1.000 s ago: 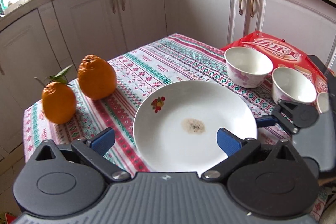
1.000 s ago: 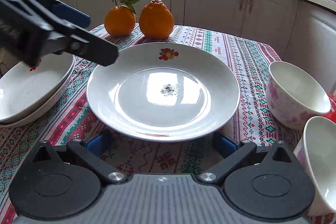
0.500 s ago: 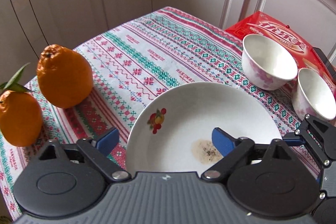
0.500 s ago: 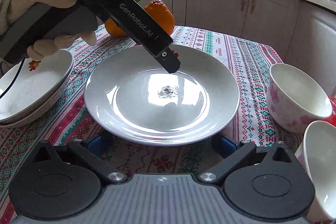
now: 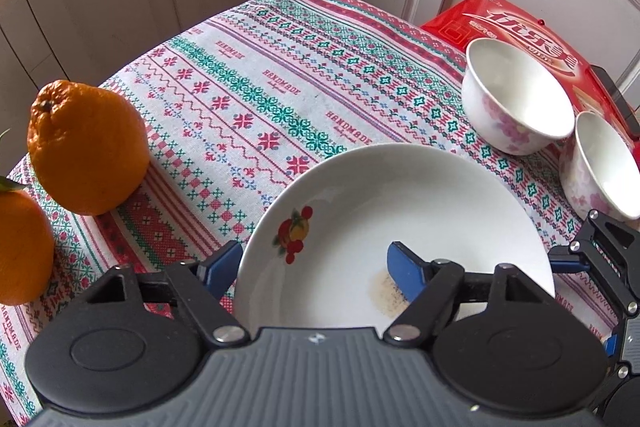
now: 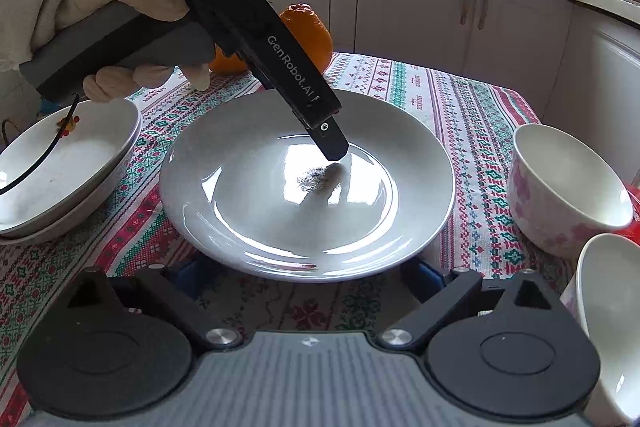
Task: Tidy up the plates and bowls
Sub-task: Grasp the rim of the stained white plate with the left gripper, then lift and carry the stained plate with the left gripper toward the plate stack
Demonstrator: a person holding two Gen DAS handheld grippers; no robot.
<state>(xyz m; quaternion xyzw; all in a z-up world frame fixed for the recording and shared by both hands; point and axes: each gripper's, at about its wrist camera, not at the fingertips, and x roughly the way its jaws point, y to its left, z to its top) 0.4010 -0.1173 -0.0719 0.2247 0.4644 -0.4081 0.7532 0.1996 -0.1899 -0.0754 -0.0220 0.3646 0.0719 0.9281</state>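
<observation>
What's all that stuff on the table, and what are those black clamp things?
Plate: one, white, fruit motif, table centre.
Stacked plates: apparently two, white, at the left.
Bowls: two, white with pink flowers, at the right.
Oranges: two, far corner.
Red box: one, behind the bowls.
Tablecloth: one, red-green patterned.
Left gripper: black, blue pads, open astride the plate's rim.
Right gripper: black, open at the plate's near edge.

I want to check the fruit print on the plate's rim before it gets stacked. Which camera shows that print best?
The left wrist view: the fruit print sits unobstructed on the plate, just ahead of the left tongs. In the right wrist view the left tongs' body covers that stretch of rim, so the print is hidden there.
</observation>
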